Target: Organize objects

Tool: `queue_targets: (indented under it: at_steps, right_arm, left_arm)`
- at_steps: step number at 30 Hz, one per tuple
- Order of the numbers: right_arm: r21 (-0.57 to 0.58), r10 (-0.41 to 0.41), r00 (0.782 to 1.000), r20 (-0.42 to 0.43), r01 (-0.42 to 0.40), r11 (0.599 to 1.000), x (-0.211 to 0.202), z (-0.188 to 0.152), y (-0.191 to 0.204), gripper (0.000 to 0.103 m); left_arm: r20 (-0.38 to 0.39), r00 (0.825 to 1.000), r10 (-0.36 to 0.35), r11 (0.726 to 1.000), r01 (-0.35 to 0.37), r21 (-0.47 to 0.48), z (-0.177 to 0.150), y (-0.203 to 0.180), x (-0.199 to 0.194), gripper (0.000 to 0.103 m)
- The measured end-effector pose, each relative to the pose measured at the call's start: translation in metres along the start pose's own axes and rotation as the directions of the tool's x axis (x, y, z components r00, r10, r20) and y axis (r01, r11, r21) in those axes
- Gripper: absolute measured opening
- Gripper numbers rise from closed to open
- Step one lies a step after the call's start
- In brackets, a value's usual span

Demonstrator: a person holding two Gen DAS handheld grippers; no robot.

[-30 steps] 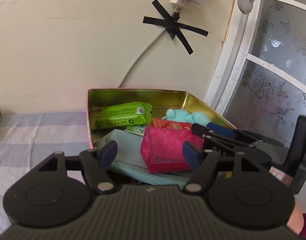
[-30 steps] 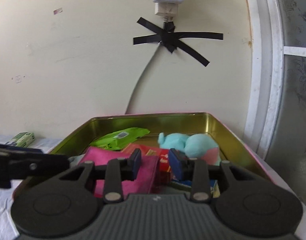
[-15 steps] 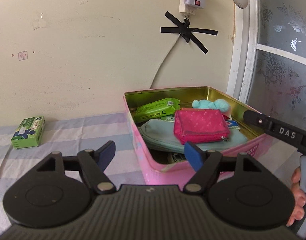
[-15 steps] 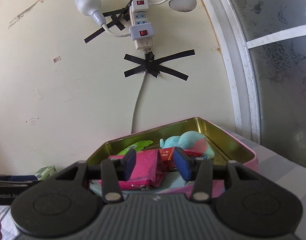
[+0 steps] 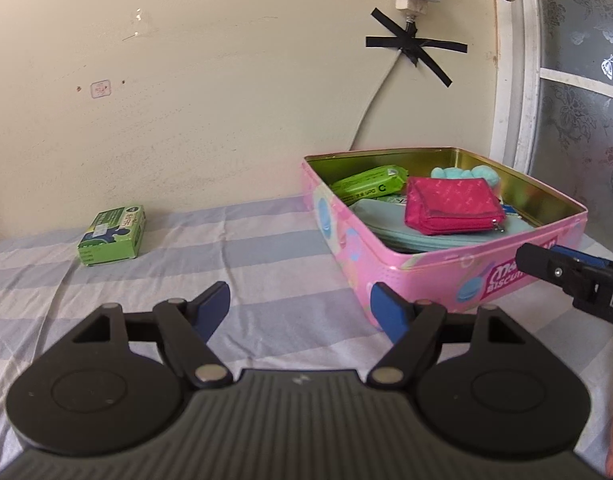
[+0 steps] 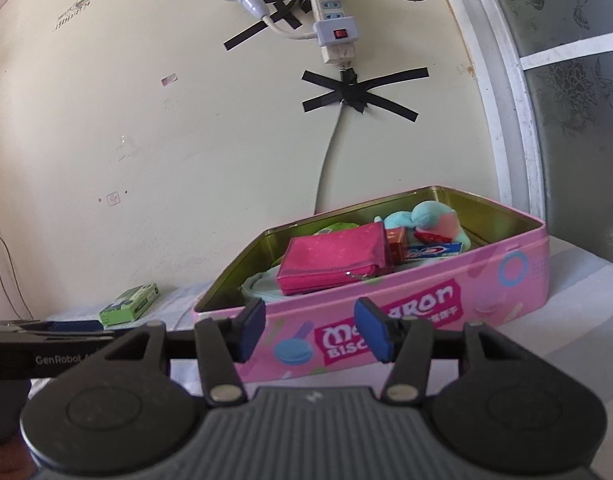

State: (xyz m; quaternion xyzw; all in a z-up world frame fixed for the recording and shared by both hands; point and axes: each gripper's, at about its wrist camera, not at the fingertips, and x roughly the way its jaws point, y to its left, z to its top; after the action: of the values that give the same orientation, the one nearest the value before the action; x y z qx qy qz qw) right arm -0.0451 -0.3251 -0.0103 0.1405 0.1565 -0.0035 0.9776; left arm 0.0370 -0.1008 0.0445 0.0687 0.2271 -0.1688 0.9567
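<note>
Both grippers have pulled back out of the tin [image 5: 446,268]. Pink pouch [image 5: 450,206] now lies inside on the blue pouch. Right gripper [image 6: 312,330] has just been opening – fingers apart, nothing between. Left gripper [image 5: 300,308] wide, empty. Green box [image 5: 112,236] far left.

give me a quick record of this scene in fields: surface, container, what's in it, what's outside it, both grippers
surface: striped lilac and white cloth
container: open pink metal biscuit tin, no lid on it
inside tin: magenta zip pouch on a pale teal pouch; green wipes pack; teal plush toy; small red box
outside tin: small green cardboard box alone on the cloth, near the wall
left gripper: open, nothing between its jaws
right gripper: open, jaws just opening, nothing between them
</note>
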Motion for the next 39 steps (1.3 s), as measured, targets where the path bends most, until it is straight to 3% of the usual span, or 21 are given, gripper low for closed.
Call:
queue_targets:
  at_steps: [11, 19, 27, 39]
  right_arm:
    - [-0.071, 0.052, 0.997, -0.062, -0.056, 0.996, 0.011, -0.013, 0.046, 0.052]
    - [-0.13, 0.08, 0.991, -0.106, -0.094, 0.987, 0.02, -0.021, 0.072, 0.056]
    - [-0.143, 0.077, 0.987, -0.143, -0.098, 0.985, 0.028, -0.027, 0.079, 0.057]
    - [-0.157, 0.083, 0.987, -0.137, -0.104, 0.982, 0.027, -0.029, 0.082, 0.06]
  left_arm:
    - [-0.023, 0.992, 0.127, 0.991, -0.128, -0.035, -0.019, 0.051, 0.007, 0.079]
    - [-0.051, 0.984, 0.172, 0.978, -0.177, -0.107, -0.028, 0.084, 0.013, 0.079]
    - [-0.08, 0.984, 0.162, 0.972, -0.173, -0.16, -0.034, 0.096, 0.02, 0.08]
    - [-0.083, 0.983, 0.165, 0.971, -0.177, -0.158, -0.035, 0.097, 0.021, 0.08]
